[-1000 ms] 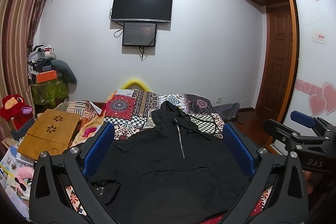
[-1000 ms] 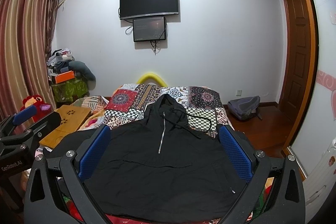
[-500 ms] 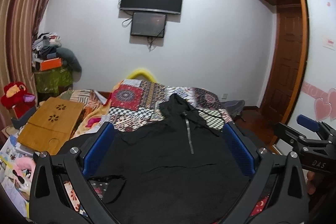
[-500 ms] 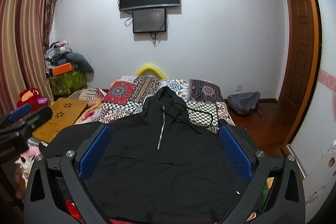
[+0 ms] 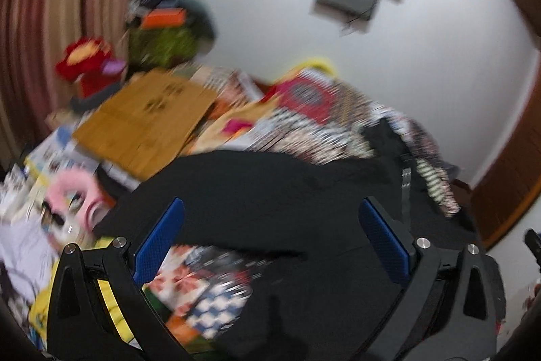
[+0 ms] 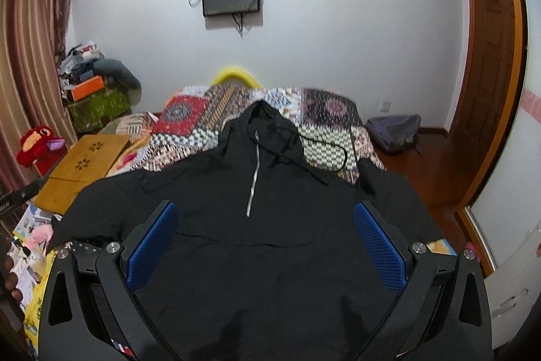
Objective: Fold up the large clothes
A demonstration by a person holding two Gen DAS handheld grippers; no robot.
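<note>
Both grippers, left gripper (image 5: 270, 242) and right gripper (image 6: 265, 242), stand wide and empty above the black hoodie (image 6: 257, 225), spread flat on the patterned bedspread (image 6: 324, 137). Recommend pinching the left sleeve (image 5: 216, 192) at its cuff (view blurred), then folding inward.

The left gripper (image 5: 270, 225) hangs wide apart above the black hoodie (image 5: 270, 192). The hoodie lies on a patterned bedspread (image 5: 314, 110); the view is blurred.

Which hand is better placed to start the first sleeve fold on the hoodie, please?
Probably the left. Its tool is open and angled toward the hoodie's left sleeve, while the right tool is open over the body.
</note>
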